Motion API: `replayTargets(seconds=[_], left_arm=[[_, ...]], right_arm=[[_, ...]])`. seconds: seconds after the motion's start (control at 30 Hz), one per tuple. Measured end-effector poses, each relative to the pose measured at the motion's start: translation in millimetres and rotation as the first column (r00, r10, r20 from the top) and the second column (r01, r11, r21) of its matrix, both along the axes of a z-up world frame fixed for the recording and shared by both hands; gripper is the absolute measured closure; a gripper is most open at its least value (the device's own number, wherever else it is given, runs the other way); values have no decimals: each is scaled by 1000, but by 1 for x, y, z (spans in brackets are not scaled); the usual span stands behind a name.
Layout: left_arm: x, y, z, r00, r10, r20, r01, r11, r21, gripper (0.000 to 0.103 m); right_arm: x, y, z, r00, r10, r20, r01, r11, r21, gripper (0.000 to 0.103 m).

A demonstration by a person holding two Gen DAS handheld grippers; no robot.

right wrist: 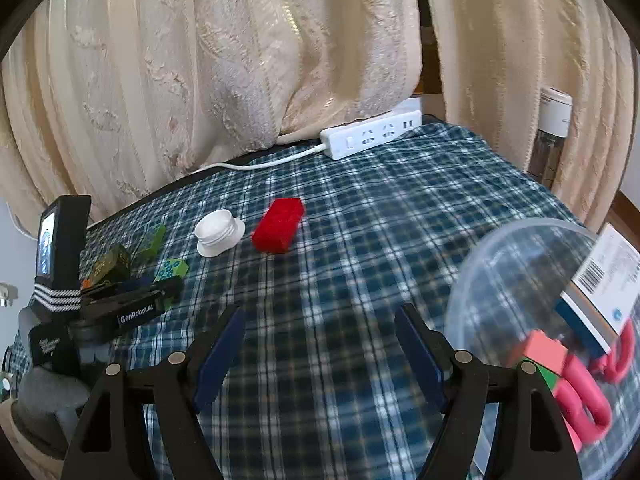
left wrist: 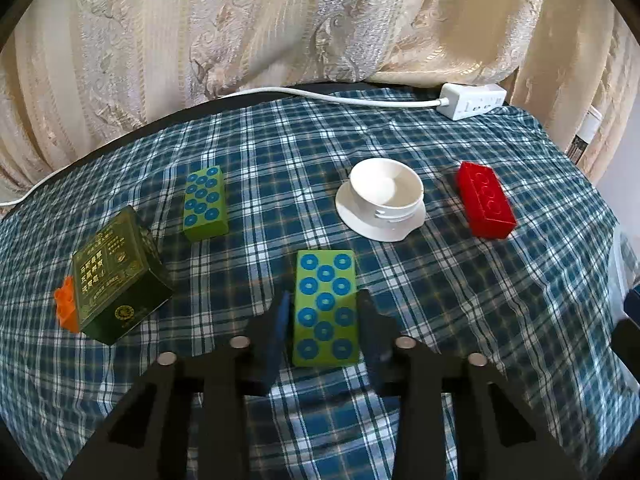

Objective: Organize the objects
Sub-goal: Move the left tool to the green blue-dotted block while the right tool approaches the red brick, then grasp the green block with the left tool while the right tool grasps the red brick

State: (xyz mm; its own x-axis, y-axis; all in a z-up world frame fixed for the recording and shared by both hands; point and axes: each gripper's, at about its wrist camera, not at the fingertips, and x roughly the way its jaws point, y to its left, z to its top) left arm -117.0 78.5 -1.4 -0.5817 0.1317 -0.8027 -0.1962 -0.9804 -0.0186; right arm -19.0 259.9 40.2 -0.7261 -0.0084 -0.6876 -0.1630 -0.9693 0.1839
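While the left gripper (left wrist: pixel 324 312) pinches the near green block (left wrist: pixel 325 307) on the plaid cloth (left wrist: pixel 460 320), the right gripper (right wrist: pixel 320 344) hangs spread over bare cloth; a clear bowl (right wrist: pixel 500 264) is beside it.

The tablecloth (left wrist: pixel 460 320) is woven plaid cloth, matt; the curtain (left wrist: pixel 240 32) is brocaded fabric with a faint sheen; the red brick (left wrist: pixel 485 200) is glossy plastic; the cup (left wrist: pixel 386 192) looks smooth, glazed white; the bowl (right wrist: pixel 516 280) is clear plastic.
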Motion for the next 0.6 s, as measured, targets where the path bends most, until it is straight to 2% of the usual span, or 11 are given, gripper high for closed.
replayTargets(seconds=[0.23,0.6], left_arm=[[0,-4,2,1000,28,-1,-28,1000,9,72],[-1,-14,6,997,70,-14,-70,998,7,72]], right_arm=[[-35,-4,-8,999,2,40,-4,999,40,23],[-92,-14,-22,995,11,95,-14,1000,23,23]])
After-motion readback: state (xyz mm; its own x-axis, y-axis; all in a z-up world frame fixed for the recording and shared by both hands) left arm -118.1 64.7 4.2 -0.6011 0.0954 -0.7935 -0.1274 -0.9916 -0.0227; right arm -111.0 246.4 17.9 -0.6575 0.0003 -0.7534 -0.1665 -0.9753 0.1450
